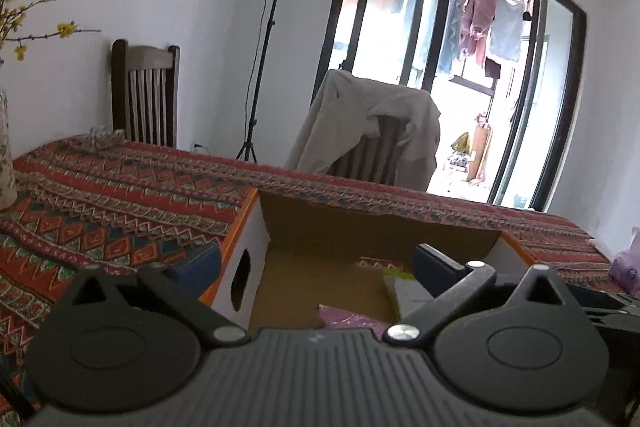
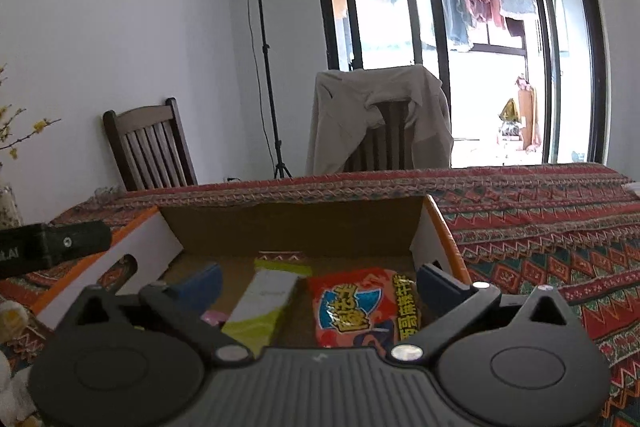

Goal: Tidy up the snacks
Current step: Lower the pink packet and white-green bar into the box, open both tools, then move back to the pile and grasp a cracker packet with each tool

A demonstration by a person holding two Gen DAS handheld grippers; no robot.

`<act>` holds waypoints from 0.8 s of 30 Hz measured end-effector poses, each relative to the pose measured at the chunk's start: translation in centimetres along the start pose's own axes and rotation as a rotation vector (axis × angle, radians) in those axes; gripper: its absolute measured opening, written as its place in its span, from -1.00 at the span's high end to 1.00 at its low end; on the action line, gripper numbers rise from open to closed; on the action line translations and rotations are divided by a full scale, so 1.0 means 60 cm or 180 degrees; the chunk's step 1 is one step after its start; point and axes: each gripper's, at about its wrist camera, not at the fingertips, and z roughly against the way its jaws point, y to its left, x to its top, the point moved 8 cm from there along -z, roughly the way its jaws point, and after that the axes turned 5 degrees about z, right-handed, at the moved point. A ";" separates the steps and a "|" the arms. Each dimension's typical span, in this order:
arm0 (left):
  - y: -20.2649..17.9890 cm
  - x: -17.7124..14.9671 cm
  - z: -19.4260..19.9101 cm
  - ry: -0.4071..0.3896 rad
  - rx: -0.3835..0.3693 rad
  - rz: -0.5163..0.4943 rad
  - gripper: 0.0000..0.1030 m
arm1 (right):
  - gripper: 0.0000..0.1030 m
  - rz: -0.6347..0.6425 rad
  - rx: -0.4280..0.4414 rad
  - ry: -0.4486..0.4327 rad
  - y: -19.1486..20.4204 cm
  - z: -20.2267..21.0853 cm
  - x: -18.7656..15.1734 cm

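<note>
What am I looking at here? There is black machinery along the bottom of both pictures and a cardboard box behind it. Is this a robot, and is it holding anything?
No robot: a person holds a two-finger tool in each hand, each with its own camera looking forward along the fingers. The black shapes at the bottom are the tools themselves.

One picture comes from the left gripper, the other from the right gripper. Both have their blue-tipped fingers spread wide and hold nothing.

Both look into an open cardboard box on a table with a patterned red tablecloth. In the box lie a red snack bag, a pale green and white packet and a purple packet. Beyond the table stand two chairs, one draped with a beige jacket.
</note>
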 end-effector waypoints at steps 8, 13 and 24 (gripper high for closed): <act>0.001 0.006 0.004 0.0068 0.0001 0.0061 -1.00 | -1.00 -0.0007 0.0004 -0.0017 -0.002 0.010 0.012; 0.003 0.028 0.031 0.0095 0.0038 0.0154 -1.00 | -1.00 -0.0028 0.0005 -0.0029 -0.001 0.037 0.035; 0.017 0.014 0.124 0.0129 0.0048 0.0116 -1.00 | -1.00 0.0115 0.0059 -0.0060 0.009 0.140 0.029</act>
